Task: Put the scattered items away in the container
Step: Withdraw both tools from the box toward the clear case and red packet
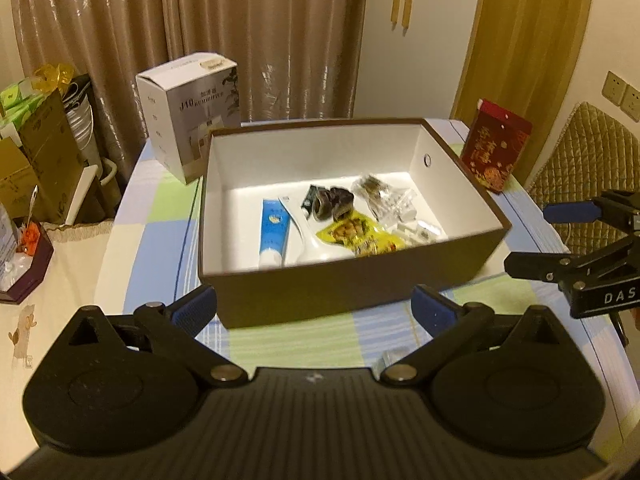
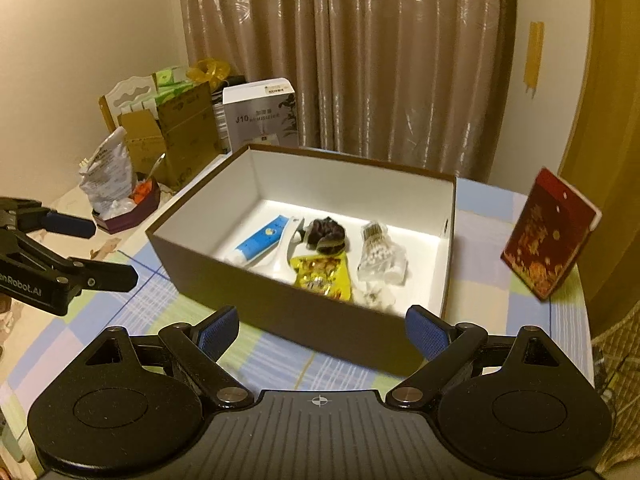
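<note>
A brown box (image 1: 352,296) (image 2: 280,312) with a white inside stands open on the checked tablecloth. In it lie a blue tube (image 1: 274,236) (image 2: 258,242), a white spoon-like piece (image 1: 308,240) (image 2: 290,236), a dark bundle (image 1: 330,204) (image 2: 326,234), a yellow snack packet (image 1: 360,236) (image 2: 322,276) and a clear bag of white bits (image 1: 394,204) (image 2: 380,258). My left gripper (image 1: 314,306) (image 2: 96,250) is open, just short of the box's near wall. My right gripper (image 2: 320,330) (image 1: 528,236) is open too, empty, near the box's right corner.
A white humidifier carton (image 1: 188,116) (image 2: 260,116) stands behind the box. A red packet (image 1: 496,144) (image 2: 550,232) stands upright to its right. A small clear item (image 1: 390,358) lies on the cloth by my left gripper. Cardboard boxes (image 2: 176,128) and a purple tray (image 1: 28,272) crowd the left side.
</note>
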### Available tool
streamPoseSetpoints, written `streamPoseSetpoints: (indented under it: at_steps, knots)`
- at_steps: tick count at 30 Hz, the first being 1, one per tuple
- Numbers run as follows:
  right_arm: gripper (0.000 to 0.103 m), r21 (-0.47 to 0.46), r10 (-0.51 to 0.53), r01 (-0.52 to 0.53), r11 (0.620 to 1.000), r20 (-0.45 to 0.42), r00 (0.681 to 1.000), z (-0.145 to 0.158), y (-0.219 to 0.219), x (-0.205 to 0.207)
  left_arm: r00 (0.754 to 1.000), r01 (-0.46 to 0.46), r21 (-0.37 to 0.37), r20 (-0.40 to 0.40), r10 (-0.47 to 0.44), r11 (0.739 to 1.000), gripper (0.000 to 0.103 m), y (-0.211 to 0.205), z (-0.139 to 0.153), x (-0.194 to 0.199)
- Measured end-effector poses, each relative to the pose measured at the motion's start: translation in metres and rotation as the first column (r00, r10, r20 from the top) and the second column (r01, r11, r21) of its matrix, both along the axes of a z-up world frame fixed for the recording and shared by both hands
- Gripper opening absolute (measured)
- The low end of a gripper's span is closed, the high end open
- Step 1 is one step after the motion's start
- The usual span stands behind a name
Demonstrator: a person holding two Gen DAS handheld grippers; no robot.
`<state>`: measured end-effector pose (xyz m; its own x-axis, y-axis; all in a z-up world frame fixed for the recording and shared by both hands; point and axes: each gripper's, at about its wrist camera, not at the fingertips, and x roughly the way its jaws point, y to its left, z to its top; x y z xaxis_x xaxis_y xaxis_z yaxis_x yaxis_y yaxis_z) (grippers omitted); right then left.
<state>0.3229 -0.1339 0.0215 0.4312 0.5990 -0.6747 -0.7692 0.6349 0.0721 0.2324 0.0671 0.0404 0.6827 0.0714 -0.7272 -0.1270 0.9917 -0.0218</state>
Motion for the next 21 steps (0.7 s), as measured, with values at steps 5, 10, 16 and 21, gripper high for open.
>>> streamPoseSetpoints:
  at_steps: [5, 10, 16, 21]
  knots:
    - [0.095, -0.012, -0.032, 0.032, 0.999, -0.068, 0.997, -0.023, -0.015, -0.018, 0.998, -0.001, -0.031, -0.062, -0.001, 1.0, 0.102, -0.006, -0.024, -0.02]
    - [0.095, -0.031, -0.064, 0.06, 0.998, -0.126, 0.99, -0.042, -0.026, -0.031, 0.992, -0.002, -0.044, -0.129, -0.004, 0.999, 0.102, -0.014, -0.048, -0.036]
    - [0.095, -0.056, -0.105, 0.097, 0.994, -0.16, 0.982, -0.06, -0.039, -0.043, 0.987, 0.015, -0.056, -0.157, -0.023, 0.998, 0.102, -0.023, -0.06, -0.046]
    - [0.095, -0.082, -0.124, 0.11, 0.991, -0.194, 0.973, -0.075, -0.045, -0.051, 0.983, 0.041, -0.051, -0.179, -0.05, 0.998, 0.101, -0.034, -0.072, -0.049]
